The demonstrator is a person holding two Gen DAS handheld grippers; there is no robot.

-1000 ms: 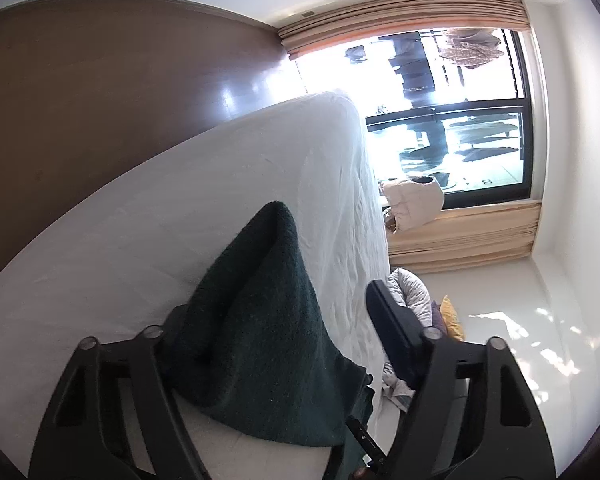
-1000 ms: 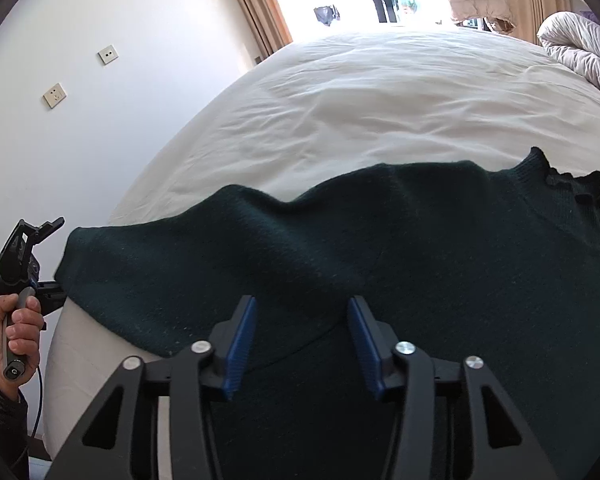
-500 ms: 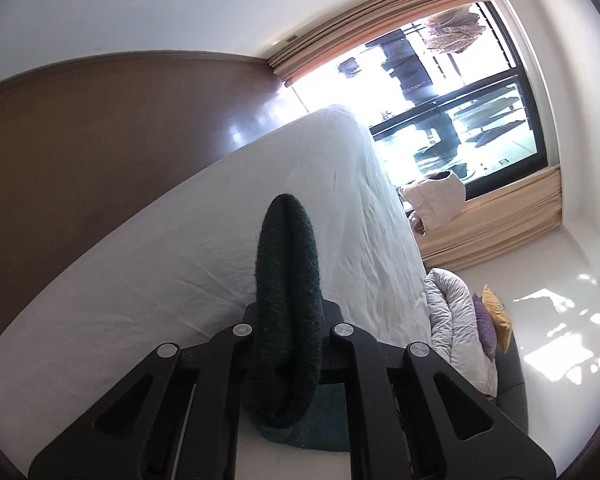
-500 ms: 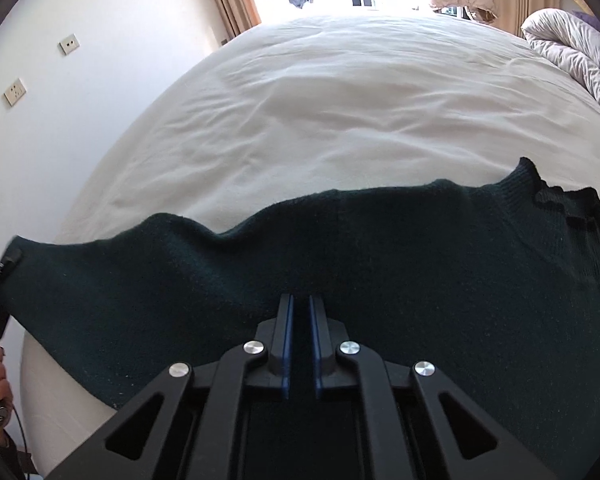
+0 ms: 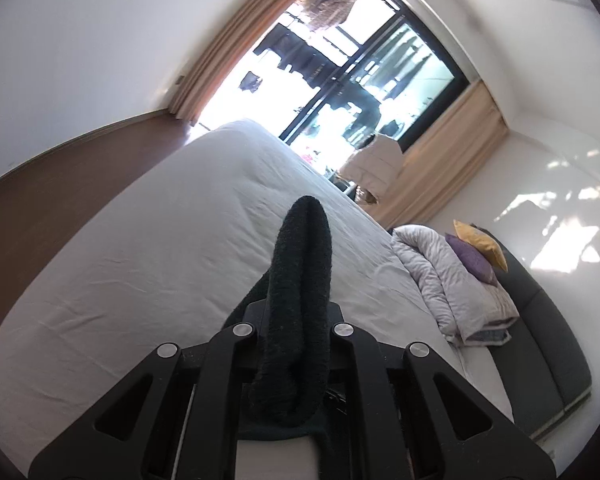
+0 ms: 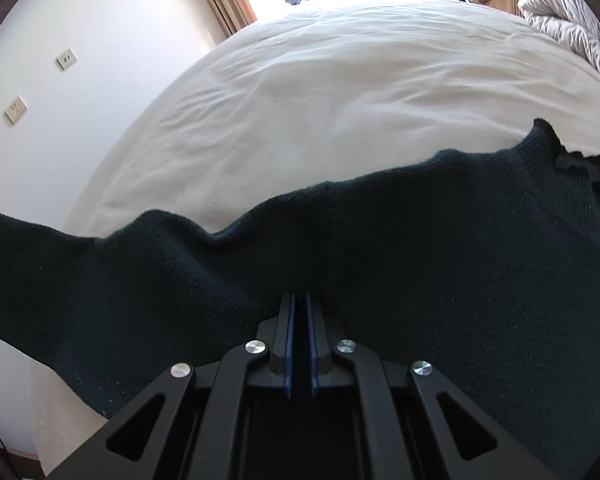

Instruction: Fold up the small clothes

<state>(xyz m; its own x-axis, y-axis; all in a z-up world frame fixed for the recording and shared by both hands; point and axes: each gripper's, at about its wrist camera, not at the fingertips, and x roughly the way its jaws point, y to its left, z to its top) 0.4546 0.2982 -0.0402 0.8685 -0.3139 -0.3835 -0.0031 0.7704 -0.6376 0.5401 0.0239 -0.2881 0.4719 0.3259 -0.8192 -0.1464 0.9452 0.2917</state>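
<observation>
**Both tongs clamped on a dark green sweater over the bed**

Both tongs are seen pressed onto knitted cloth. In the left wrist view, the left gripper [image 5: 296, 320] is closed around a thick fold of the dark green sweater [image 5: 300, 280], which rises between the two fingers as a rounded hump and hangs down over the gripper body. Only this narrow ridge of the garment is shown here; its spread cannot be judged from this view.

The spread is given by the right wrist view. There the sweater [image 6: 340, 248] is stretched in a wide band across the lower half of the frame, lying over the near part of the white bed [image 6: 340, 92], with one end running off the left edge and a ribbed, frilled edge [image 6: 572, 160] at the right. The right gripper [image 6: 299, 308] is pinched on the near side of the cloth, its blue-lined fingers [image 6: 287, 344] drawn almost together with only a thin gap between them, and their tips are buried in the knit.

The room is shown mostly by the left wrist view: a large window [image 5: 360, 80] with tan curtains [image 5: 440, 168], a rumpled grey quilt [image 5: 452, 280] beside the bed, and a purple cushion [image 5: 470, 260] and a yellow cushion [image 5: 480, 240] on a dark sofa [image 5: 548, 340]. Wall sockets [image 6: 16, 110] on the white wall are seen only in the right wrist view.
</observation>
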